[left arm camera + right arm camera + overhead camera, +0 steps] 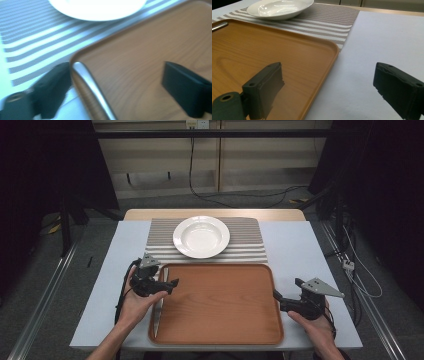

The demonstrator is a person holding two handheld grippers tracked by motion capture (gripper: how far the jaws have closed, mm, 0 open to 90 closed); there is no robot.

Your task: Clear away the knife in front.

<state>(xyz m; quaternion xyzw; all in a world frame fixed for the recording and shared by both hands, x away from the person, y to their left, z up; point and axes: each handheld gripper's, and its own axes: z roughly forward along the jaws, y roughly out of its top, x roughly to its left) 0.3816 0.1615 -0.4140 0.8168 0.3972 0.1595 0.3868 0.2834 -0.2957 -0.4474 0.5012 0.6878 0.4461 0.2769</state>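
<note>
Your left gripper has its jaws spread wide, and the knife lies loose between them along the tray's left rim. Lift away carelessly and a jaw may clip the handle, sliding the knife off onto the desk. Your right gripper, jaws apart and empty, sits at the tray's right edge; a nudge there could shift the tray toward the plate.
</note>
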